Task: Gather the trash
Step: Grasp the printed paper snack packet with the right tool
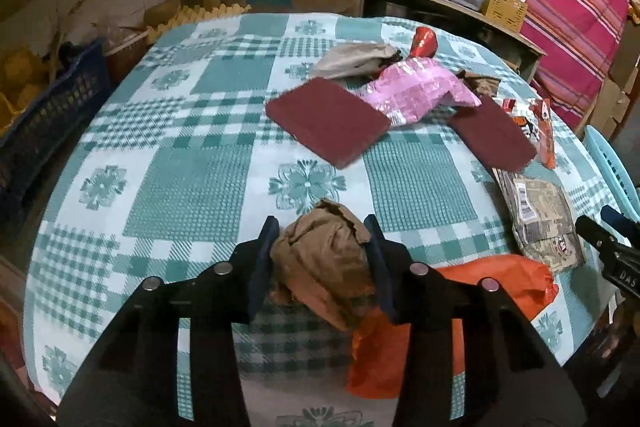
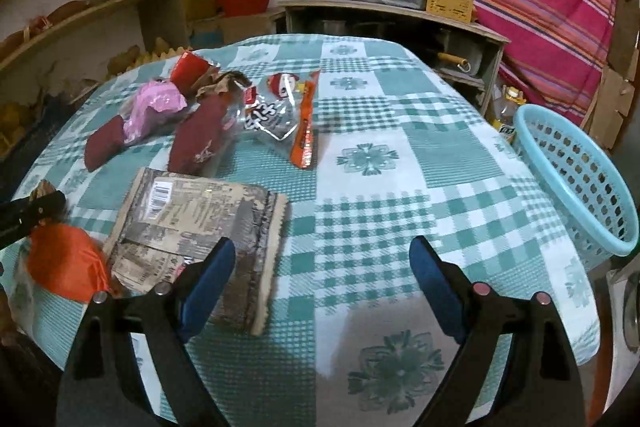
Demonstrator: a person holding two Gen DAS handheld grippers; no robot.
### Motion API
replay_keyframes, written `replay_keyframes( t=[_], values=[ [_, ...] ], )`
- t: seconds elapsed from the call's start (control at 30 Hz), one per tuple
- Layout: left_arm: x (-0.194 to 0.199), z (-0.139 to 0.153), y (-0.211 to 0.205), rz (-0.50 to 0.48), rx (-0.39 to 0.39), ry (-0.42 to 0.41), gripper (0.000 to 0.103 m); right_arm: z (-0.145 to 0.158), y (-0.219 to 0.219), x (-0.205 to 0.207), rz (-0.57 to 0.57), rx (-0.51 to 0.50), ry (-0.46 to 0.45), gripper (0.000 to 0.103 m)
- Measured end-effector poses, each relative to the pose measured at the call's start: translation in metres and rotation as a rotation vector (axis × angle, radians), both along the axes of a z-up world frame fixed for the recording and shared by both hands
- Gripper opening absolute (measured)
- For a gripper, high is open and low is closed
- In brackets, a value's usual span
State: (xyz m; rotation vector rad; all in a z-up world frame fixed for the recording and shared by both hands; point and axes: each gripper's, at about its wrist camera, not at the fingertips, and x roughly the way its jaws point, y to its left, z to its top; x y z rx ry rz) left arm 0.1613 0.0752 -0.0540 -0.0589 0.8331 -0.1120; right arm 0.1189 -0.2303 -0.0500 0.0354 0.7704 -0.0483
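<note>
At the near edge of the counter (image 1: 192,187) I have the crumpled brown paper (image 1: 324,259) pinched in my left gripper (image 1: 320,259), while my right gripper (image 2: 320,291) hangs wide open, empty, over the checked cloth beside the flattened grey packet (image 2: 200,223).

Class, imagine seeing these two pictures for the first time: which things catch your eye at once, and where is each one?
First, the crumpled brown paper clamped in the left tongs, low in the left view over the teal checked tablecloth. Next, the right tongs hanging open above the cloth, with a flat grey printed packet beside their left finger. The light blue perforated basket sits at the table's right edge.
</note>
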Motion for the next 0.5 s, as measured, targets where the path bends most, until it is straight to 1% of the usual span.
replay_keyframes(
  t=[0.07, 0.1, 0.17, 0.23, 0.3, 0.4, 0.43, 0.47, 0.5],
  values=[
    [0.002, 0.005, 0.003, 0.007, 0.002, -0.013, 0.042, -0.001, 0.007, 0.003, 0.014, -0.009, 0.006, 0.085],
    [0.003, 0.008, 0.005, 0.012, 0.004, -0.019, 0.042, -0.002, 0.01, 0.005, 0.021, -0.019, 0.012, 0.082],
    [0.005, 0.013, 0.008, 0.023, 0.019, -0.036, 0.042, -0.005, 0.013, 0.008, 0.029, -0.016, 0.026, 0.069],
    [0.006, 0.018, 0.009, 0.032, 0.033, -0.051, 0.042, -0.01, 0.016, 0.012, 0.035, 0.001, 0.052, 0.063],
    [0.007, 0.021, 0.011, 0.033, 0.029, -0.059, 0.042, -0.012, 0.017, 0.011, 0.031, 0.002, 0.046, 0.063],
    [0.006, 0.024, 0.011, 0.033, 0.035, -0.07, 0.042, -0.013, 0.02, 0.012, 0.03, 0.013, 0.046, 0.059],
    [0.006, 0.025, 0.01, 0.033, 0.037, -0.071, 0.042, -0.013, 0.022, 0.013, 0.037, 0.007, 0.044, 0.056],
    [0.006, 0.025, 0.01, 0.034, 0.037, -0.07, 0.042, -0.012, 0.023, 0.014, 0.047, 0.004, 0.043, 0.048],
    [0.006, 0.025, 0.01, 0.034, 0.036, -0.07, 0.042, -0.012, 0.026, 0.015, 0.059, 0.0, 0.043, 0.045]
  ],
)
